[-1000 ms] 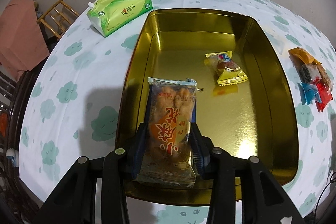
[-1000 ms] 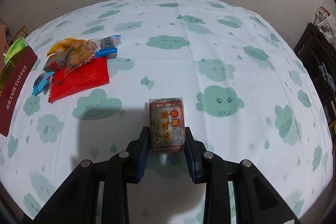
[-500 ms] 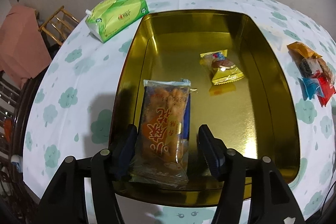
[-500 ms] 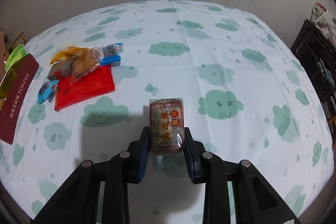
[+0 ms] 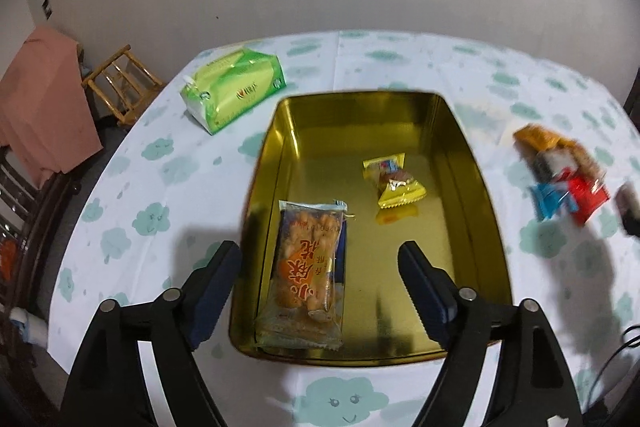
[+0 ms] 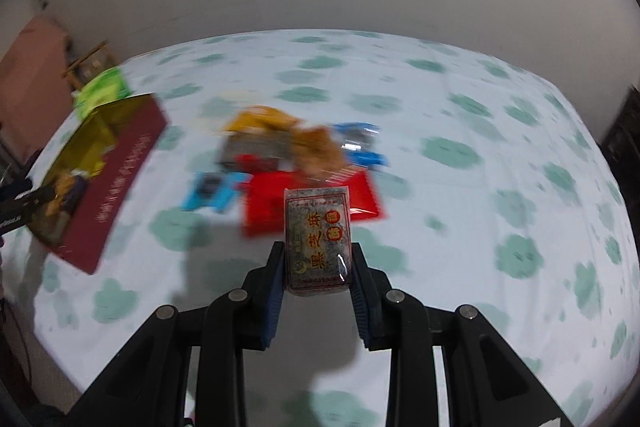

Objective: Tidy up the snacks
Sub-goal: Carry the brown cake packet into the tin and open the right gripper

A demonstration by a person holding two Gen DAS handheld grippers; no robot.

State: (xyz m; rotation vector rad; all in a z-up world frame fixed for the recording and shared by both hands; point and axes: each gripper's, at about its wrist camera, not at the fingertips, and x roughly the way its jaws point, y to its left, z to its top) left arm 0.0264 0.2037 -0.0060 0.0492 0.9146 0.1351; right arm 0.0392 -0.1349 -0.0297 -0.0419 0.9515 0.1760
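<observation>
A gold tin (image 5: 472, 163) lies open on the cloud-print tablecloth. In it lie an orange snack packet (image 5: 308, 271) at the near left and a small yellow wrapped snack (image 5: 394, 185). My left gripper (image 5: 320, 277) is open and empty, raised above the tin's near end, its fingers either side of the orange packet. My right gripper (image 6: 318, 277) is shut on a grey sesame-cake packet (image 6: 318, 241) and holds it above the table. A pile of loose snacks (image 6: 304, 163) lies beyond it, also in the left wrist view (image 5: 560, 171). The tin (image 6: 68, 163) shows at the left.
A green tissue pack (image 5: 234, 89) lies left of the tin's far end. A wooden chair (image 5: 120, 83) and a pink cloth (image 5: 44, 107) stand off the table's left. The tin's dark red side (image 6: 120, 171) faces the right gripper.
My left gripper opened, let the orange packet drop into the tin, and pulled back and up. My right gripper lifted the sesame-cake packet and swung left toward the snack pile and tin.
</observation>
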